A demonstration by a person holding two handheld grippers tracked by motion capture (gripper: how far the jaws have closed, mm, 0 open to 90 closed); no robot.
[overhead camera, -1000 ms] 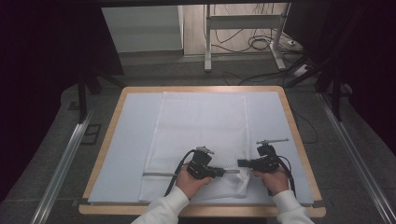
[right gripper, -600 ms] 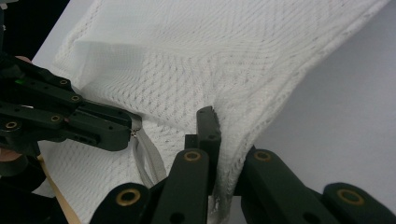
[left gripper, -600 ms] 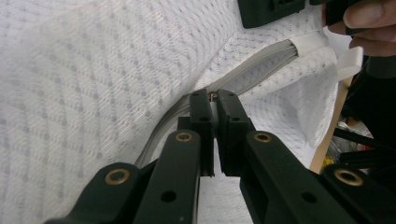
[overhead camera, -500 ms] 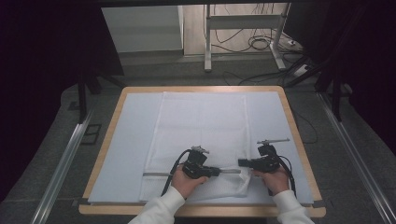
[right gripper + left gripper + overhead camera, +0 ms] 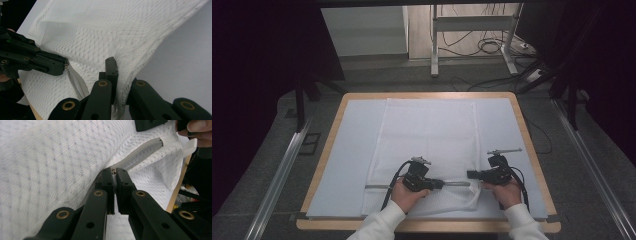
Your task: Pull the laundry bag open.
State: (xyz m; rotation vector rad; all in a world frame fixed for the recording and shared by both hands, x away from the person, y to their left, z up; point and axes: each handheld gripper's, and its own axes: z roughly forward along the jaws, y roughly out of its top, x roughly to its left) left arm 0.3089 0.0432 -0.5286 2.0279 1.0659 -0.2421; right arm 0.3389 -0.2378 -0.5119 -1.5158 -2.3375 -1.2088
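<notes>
Nearest you, your white sleeves come in over the front edge of the wooden-rimmed table [image 5: 532, 150] with its pale blue-grey mat. Your left gripper [image 5: 438, 184] lies low over the near end of the white mesh laundry bag [image 5: 432, 130], pointing across toward your right hand. In the left gripper view its black jaws are pressed together on the small metal zipper pull [image 5: 114, 172], at the point where the grey zipper tape [image 5: 140, 155] runs away over the mesh.

Your right gripper [image 5: 471, 174] sits just beside it, near the bag's right edge, pointing back toward the left one. In the right gripper view its jaws are clamped on a raised fold of the mesh [image 5: 125, 75] at that edge, and the cloth is lifted into a ridge there; the left gripper [image 5: 65, 66] shows at the left of that view, at the end of the zipper tape [image 5: 77, 85].

The bag lies flat in the middle of the mat, its long side running away from you, its far end close to the table's far rim. The zipper crosses the bag near your end, between the two grippers.

Beyond the table are a grey floor, metal table legs [image 5: 434, 45] and loose cables [image 5: 492, 47].
</notes>
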